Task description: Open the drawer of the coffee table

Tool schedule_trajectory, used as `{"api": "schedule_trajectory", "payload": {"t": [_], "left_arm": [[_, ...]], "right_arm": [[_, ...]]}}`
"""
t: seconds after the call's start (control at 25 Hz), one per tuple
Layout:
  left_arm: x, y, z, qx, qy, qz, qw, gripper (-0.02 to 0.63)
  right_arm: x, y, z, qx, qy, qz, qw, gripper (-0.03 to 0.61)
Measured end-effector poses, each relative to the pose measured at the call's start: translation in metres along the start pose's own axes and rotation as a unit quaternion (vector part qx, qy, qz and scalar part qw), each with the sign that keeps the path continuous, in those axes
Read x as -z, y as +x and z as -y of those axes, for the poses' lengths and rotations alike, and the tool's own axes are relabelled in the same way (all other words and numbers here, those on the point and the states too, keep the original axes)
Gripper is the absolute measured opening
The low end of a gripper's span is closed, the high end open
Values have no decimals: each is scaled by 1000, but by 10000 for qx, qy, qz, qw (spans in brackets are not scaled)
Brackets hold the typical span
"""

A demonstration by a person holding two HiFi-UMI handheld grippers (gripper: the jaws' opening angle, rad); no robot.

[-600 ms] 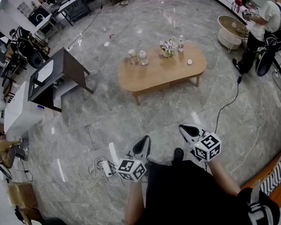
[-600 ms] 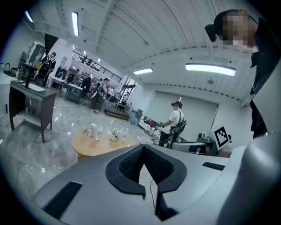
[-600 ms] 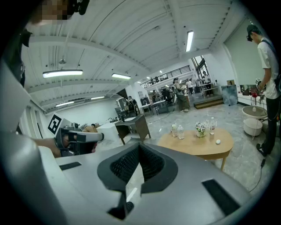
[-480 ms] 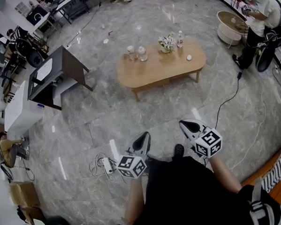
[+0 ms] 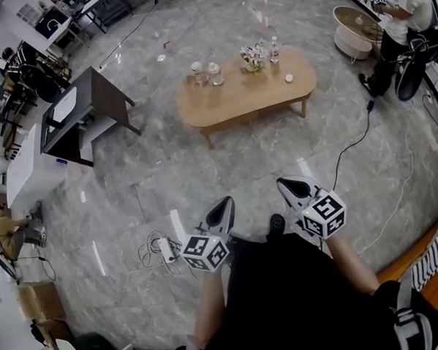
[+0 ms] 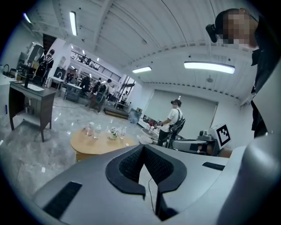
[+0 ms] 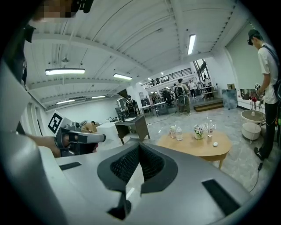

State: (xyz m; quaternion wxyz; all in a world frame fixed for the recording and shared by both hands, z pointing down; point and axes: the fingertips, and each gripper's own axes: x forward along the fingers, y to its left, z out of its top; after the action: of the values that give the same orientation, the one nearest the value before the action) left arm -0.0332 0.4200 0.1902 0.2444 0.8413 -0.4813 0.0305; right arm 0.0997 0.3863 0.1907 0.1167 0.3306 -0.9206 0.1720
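Entry: approach, before contact.

Left gripper [image 6: 143,147]: jaws closed, pads together, nothing between them. Right gripper [image 7: 139,145]: the same, closed and empty. Both are held low in front of the operator's body and tipped a little downward.

The coffee table [image 5: 233,104] lies straight ahead of both jaw pairs and well apart from them, with bare floor [image 5: 204,171] between. Its long axis runs across the line of the jaws, so I am facing one long side. The two grippers toe inward. In the left gripper view the table sits left of the jaw line, and in the right gripper view it sits right of the jaw line. In the head view it falls between the two.

Drawer: I expect it in the apron under the near long edge, but at this range I cannot pick out its front or a handle.

On top, toward the far edge: bottles [image 5: 215,73] and flowers [image 5: 254,57].

Nearer hand: the right gripper is slightly further forward, but I judge the difference too small to matter. Neither has reach yet. The next move calls for closing the gap squarely to the near long side, then opening one pair of jaws.
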Motion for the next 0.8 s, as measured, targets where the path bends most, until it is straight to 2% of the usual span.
{"api": "schedule_trajectory", "payload": {"t": [0.24,0.56,0.8], "left_arm": [[12,-1,9,-93,-38,-46,9999,12],[26,-4,21,-300,-150,-42,9994,12],[36,-7,3,-344,-195,-186,9990,12]], "right_arm": [[12,-16,11,82,455,124,9989,12],[32,-26,22,18,458,-102,9989,11],[40,-16,23,111,517,-166,9985,11]]}}
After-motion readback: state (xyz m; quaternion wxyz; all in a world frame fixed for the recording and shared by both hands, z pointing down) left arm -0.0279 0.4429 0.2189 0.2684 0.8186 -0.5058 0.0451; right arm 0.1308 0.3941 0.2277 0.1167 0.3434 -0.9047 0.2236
